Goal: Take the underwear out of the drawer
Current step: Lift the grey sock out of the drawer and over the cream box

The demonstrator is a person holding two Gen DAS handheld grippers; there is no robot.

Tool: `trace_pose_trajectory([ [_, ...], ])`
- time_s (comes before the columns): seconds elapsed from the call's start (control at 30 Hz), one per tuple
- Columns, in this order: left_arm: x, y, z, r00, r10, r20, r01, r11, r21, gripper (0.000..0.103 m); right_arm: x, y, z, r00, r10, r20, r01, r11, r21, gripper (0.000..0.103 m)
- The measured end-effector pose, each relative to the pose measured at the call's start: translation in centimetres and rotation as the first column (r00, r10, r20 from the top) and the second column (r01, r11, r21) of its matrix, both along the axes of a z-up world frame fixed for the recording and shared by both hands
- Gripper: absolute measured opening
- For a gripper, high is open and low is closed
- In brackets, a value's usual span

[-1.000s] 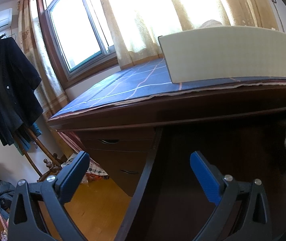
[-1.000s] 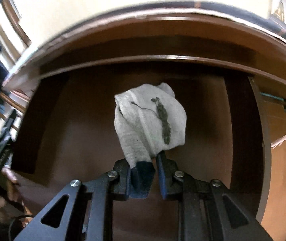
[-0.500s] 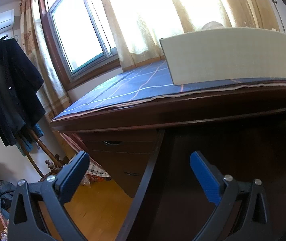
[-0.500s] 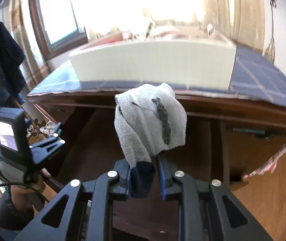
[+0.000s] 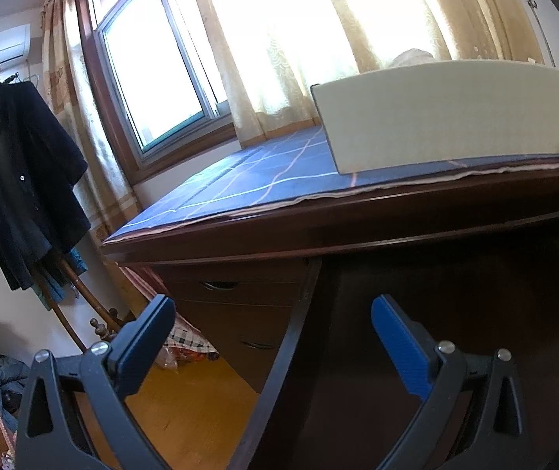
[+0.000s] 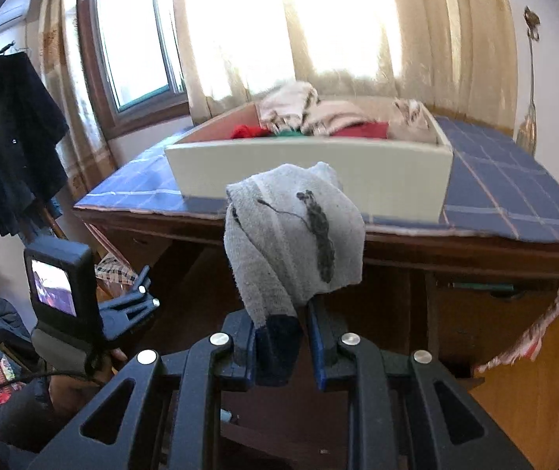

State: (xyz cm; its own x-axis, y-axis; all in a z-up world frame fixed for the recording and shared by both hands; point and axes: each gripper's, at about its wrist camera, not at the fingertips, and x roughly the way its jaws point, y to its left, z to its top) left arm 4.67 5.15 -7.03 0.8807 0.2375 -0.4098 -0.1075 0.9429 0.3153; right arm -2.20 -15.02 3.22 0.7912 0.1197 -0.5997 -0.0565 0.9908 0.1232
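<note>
Step in hand: carry-out. Right gripper (image 6: 281, 346) pinching grey underwear (image 6: 293, 235), held up in air in front of bench (image 6: 475, 246), clear of open drawer (image 5: 455, 333). Left gripper (image 5: 271, 337) spread, empty, at drawer's left wall. Likely next: carry over box (image 6: 310, 174) of clothes on bench, then release.

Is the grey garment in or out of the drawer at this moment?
Out. The grey garment hangs from the shut right claw, in front of the desk edge rather than inside any compartment.
</note>
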Motion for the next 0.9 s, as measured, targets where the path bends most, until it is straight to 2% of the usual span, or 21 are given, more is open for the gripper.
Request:
trace_pose_trajectory([
  [0.5, 0.0, -0.2, 0.0, 1.000, -0.004, -0.002, 0.004, 1.000, -0.004, 0.102, 0.7, 0.8, 6.5, 0.990, 0.056, 0.131, -0.046, 0.996, -0.079, 0.023],
  [0.9, 0.0, -0.2, 0.0, 1.000, -0.005, -0.002, 0.005, 1.000, -0.007, 0.102, 4.4, 0.9, 10.2, 0.981, 0.057, 0.187, -0.037, 0.993, -0.112, 0.023],
])
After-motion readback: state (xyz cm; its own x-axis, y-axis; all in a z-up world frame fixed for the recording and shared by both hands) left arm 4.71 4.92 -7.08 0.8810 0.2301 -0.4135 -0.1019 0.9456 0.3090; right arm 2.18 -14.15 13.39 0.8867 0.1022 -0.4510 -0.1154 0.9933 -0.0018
